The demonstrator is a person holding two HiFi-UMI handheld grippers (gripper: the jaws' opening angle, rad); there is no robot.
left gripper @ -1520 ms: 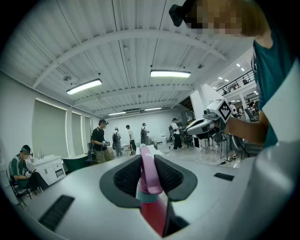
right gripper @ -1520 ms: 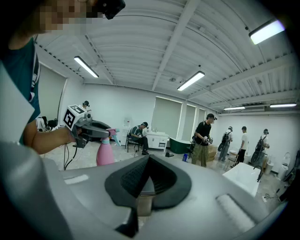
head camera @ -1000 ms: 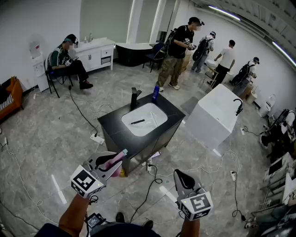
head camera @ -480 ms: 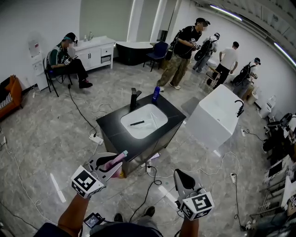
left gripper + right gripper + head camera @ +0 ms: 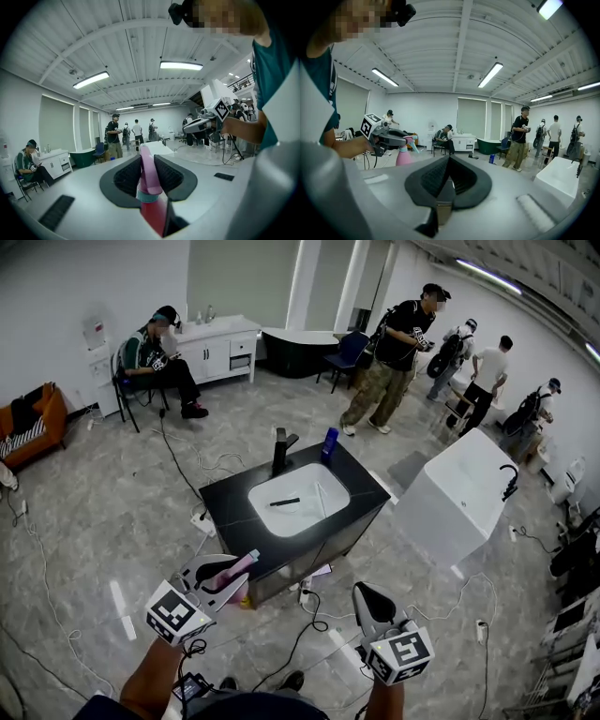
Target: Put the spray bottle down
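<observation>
A pink spray bottle (image 5: 236, 563) with a teal collar lies between the jaws of my left gripper (image 5: 217, 577), low at the left of the head view. In the left gripper view its pink head (image 5: 149, 180) stands clamped between the dark pads, so the left gripper (image 5: 147, 161) is shut on it. My right gripper (image 5: 364, 594) hangs low at the right with its pads (image 5: 440, 176) closed together and nothing in them. From the right gripper view the bottle (image 5: 403, 154) shows at the left. Both grippers are in the air, short of the black sink counter (image 5: 225, 504).
The counter holds a white basin with a dark object (image 5: 284, 502) in it, a black faucet (image 5: 279, 451) and a blue bottle (image 5: 329, 443). A white tub (image 5: 459, 488) stands to the right. Cables (image 5: 314, 620) trail over the floor. Several people stand or sit at the back.
The counter has come slightly nearer and further right in the head view as both grippers travel toward it. The bottle stays clamped in the left gripper; the right stays shut.
</observation>
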